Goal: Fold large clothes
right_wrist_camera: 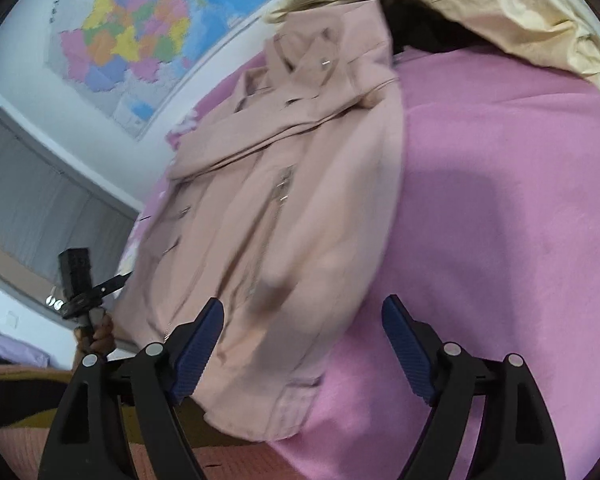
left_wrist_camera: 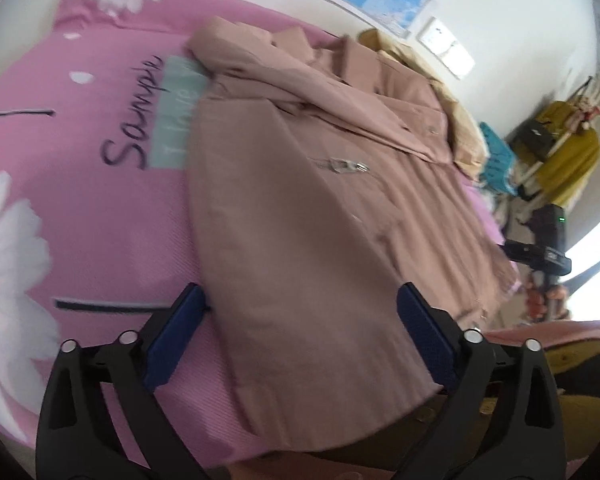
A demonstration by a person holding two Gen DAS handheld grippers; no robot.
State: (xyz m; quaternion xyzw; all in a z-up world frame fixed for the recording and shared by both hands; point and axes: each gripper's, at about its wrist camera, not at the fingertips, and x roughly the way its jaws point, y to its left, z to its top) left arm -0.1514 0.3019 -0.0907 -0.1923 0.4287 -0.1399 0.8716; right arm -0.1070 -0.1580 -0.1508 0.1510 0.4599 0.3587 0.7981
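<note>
A dusty-pink jacket (left_wrist_camera: pixel 300 208) lies flat on a pink bed sheet (left_wrist_camera: pixel 100 220), sleeves folded in across its body, zip pulls showing. My left gripper (left_wrist_camera: pixel 300 312) is open and empty, hovering over the jacket's near hem. In the right wrist view the same jacket (right_wrist_camera: pixel 268 220) lies on the sheet (right_wrist_camera: pixel 500 220). My right gripper (right_wrist_camera: pixel 304 320) is open and empty above the jacket's near hem corner. The right gripper also shows in the left view at the far right (left_wrist_camera: pixel 540 252); the left gripper shows in the right view (right_wrist_camera: pixel 80 288), held by a hand.
A cream-yellow cloth (right_wrist_camera: pixel 480 8) is heaped at the head of the bed, also in the left wrist view (left_wrist_camera: pixel 452 92). A map (right_wrist_camera: pixel 140 32) hangs on the wall. A rack with yellow clothes (left_wrist_camera: pixel 568 152) stands beyond the bed. The sheet carries daisy prints and lettering (left_wrist_camera: pixel 140 120).
</note>
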